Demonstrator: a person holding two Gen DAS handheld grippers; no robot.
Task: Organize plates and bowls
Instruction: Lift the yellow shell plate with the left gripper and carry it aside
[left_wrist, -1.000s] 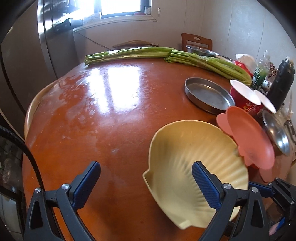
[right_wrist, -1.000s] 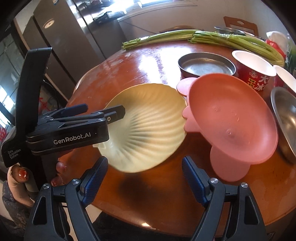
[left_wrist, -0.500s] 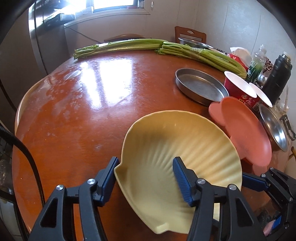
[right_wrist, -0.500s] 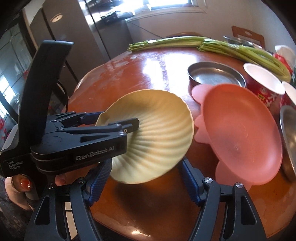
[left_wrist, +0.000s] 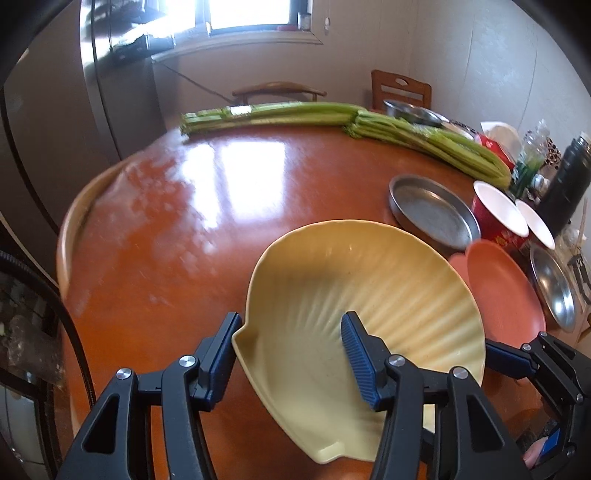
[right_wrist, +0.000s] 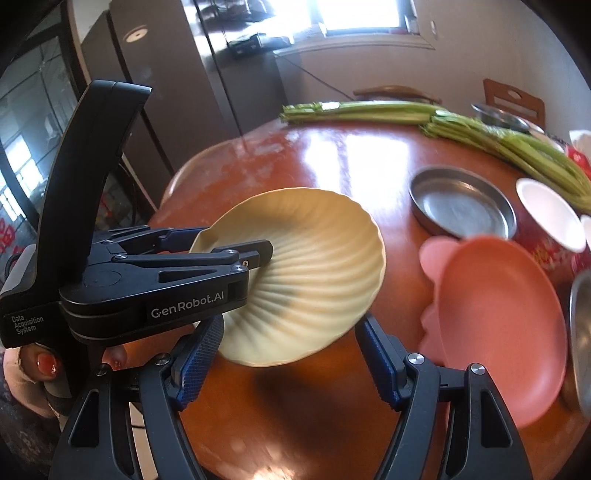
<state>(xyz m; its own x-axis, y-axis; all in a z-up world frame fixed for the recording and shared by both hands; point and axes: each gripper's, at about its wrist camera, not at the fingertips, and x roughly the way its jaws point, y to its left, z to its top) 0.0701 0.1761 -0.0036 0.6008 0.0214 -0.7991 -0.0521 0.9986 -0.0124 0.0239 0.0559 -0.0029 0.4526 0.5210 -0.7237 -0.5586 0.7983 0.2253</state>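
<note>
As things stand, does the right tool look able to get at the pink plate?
Probably yes: the right tool is open and holds nothing, and the pink plate lies just beside it, uncovered. The yellow shell dish is in the left tool.

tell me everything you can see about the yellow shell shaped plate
The yellow shell-shaped plate is a pale, matte, plastic-looking dish with fanned ribs and a scalloped rim narrowing to a small tab. The left gripper, whose jaws have just been closing, clamps its narrow end. It hangs tilted, lifted above the glossy brown table, casting a shadow there. The right gripper sits just below its near edge.
</note>
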